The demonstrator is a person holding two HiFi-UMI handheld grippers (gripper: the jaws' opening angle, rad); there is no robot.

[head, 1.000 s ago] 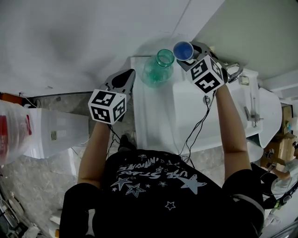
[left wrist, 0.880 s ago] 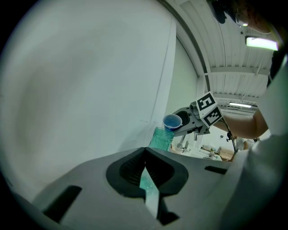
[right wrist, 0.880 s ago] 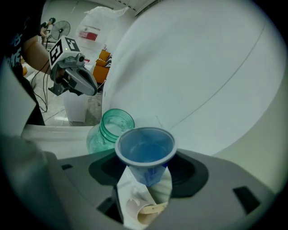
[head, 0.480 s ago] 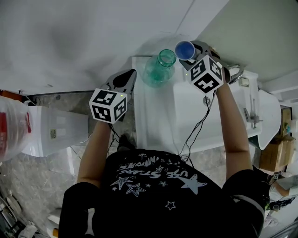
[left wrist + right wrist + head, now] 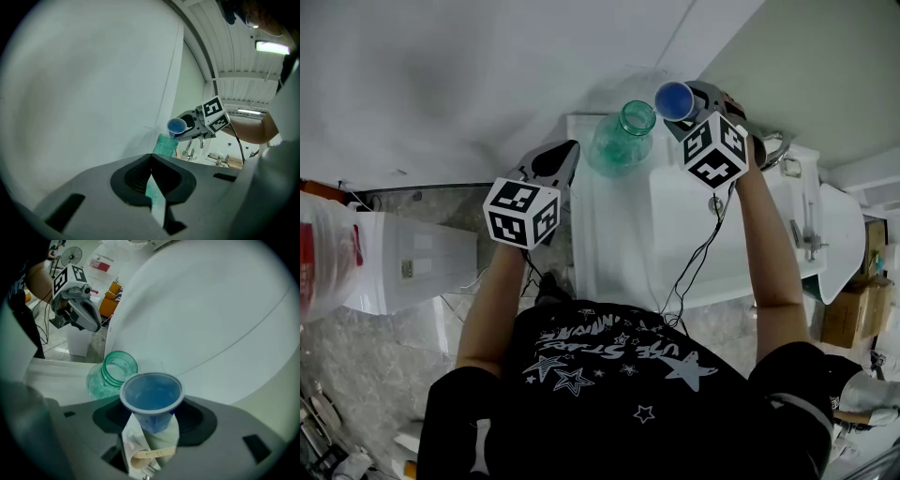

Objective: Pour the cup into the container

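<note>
A green glass jar (image 5: 622, 141) stands open-mouthed on the white counter (image 5: 628, 234), close to the wall. My right gripper (image 5: 686, 114) is shut on a small blue cup (image 5: 674, 100) and holds it just right of and above the jar's mouth. In the right gripper view the cup (image 5: 151, 397) tips toward the jar (image 5: 112, 373). In the left gripper view the cup's rim (image 5: 176, 126) leans over the jar (image 5: 164, 144). My left gripper (image 5: 561, 153) hangs left of the jar, shut and empty, with only a thin slit showing between its fingertips (image 5: 151, 165).
A faucet (image 5: 774, 146) and a sink basin lie on the counter right of the right gripper. A cable (image 5: 701, 258) hangs from that gripper. A white box (image 5: 412, 267) stands on the floor at left, cardboard boxes (image 5: 848, 314) at far right. The white wall rises right behind the jar.
The right gripper has rolled a little, which tips the cup's mouth more toward the jar. The left gripper and the jar have stayed where they were.
</note>
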